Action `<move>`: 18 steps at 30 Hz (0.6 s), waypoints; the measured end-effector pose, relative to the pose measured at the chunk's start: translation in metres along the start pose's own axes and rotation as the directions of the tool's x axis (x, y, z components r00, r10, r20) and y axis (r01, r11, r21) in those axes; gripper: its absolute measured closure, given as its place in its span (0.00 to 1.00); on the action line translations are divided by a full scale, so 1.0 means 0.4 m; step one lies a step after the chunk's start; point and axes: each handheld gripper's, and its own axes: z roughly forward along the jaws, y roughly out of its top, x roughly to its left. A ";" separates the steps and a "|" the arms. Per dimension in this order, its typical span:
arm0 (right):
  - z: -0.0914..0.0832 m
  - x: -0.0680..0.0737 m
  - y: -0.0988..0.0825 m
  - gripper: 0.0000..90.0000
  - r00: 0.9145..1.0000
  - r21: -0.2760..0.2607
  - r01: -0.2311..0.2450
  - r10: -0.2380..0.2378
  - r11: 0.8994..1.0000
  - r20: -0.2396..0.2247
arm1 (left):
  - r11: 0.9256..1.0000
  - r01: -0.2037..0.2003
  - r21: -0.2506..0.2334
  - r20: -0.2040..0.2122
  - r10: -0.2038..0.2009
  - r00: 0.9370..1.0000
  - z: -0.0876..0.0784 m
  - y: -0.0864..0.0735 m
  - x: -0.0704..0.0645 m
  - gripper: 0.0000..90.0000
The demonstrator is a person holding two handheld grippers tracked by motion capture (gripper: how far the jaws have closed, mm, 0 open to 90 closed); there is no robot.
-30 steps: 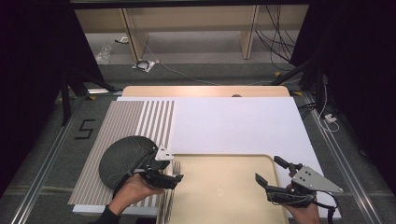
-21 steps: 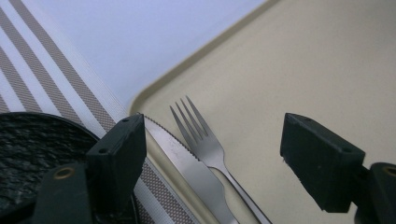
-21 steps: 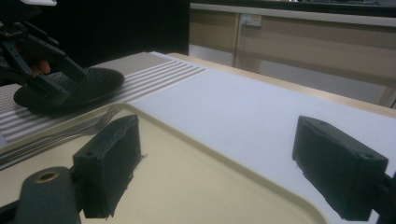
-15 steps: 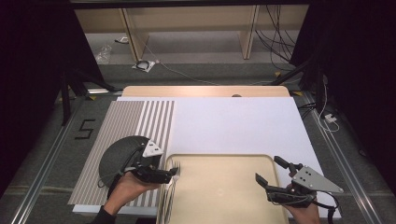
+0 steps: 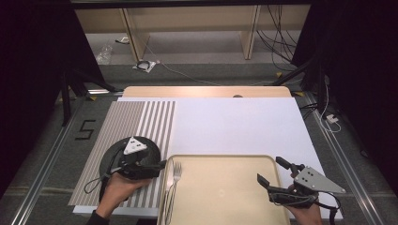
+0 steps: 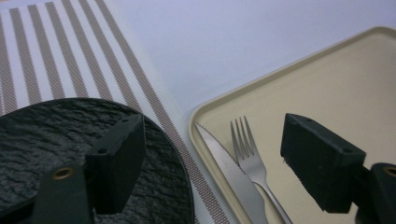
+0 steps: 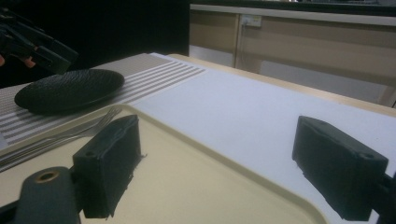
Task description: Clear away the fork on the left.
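In the lower left of the high view, the left gripper hangs over the round black slate-textured plate, which rests on the grey-and-white striped placemat. Its jaws have just been opening and now stand wide apart with nothing between them.

In the left gripper view, the plate fills the lower left behind the left jaw, while the silver metal fork and the silver serrated knife lie side by side in the gap between the jaws, farther off, along the left edge of the beige plastic tray. Neither jaw touches them.

In the lower right of the high view, the right gripper hovers at the tray's right edge, jaws apart and empty. In the right gripper view, bare tray lies between its jaws; the plate sits at upper left.
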 end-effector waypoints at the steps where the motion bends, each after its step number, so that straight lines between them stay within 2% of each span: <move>1: 0.000 0.000 0.000 0.18 1.000 0.000 0.000 0.000 1.000 0.000 | 1.000 0.008 -0.003 -0.005 -0.008 1.000 -0.003 -0.002 0.005 0.25; 4: -0.001 -0.002 -0.001 0.18 1.000 0.003 -0.005 0.005 1.000 0.000 | 0.998 0.052 -0.023 -0.022 -0.053 0.998 -0.015 -0.011 0.028 0.24; 9: -0.001 -0.004 -0.002 0.18 1.000 0.002 -0.003 0.003 1.000 -0.001 | 0.995 0.086 -0.046 -0.021 -0.087 0.996 -0.027 -0.020 0.047 0.24; 14: 0.000 -0.009 -0.004 0.18 1.000 -0.002 -0.012 0.012 1.000 -0.003 | 0.988 0.140 -0.071 -0.040 -0.143 0.989 -0.044 -0.034 0.072 0.24; 16: -0.001 -0.008 -0.005 0.18 1.000 0.002 -0.011 0.011 1.000 -0.003 | 0.986 0.153 -0.073 -0.037 -0.156 0.987 -0.046 -0.036 0.075 0.23; 17: -0.001 -0.009 -0.005 0.18 1.000 0.002 -0.012 0.012 1.000 -0.002 | 0.980 0.182 -0.083 -0.022 -0.185 0.983 -0.049 -0.041 0.082 0.23; 18: -0.001 -0.009 -0.005 0.18 1.000 -0.001 -0.012 0.012 1.000 -0.001 | 0.980 0.182 -0.083 -0.022 -0.185 0.983 -0.049 -0.041 0.082 0.23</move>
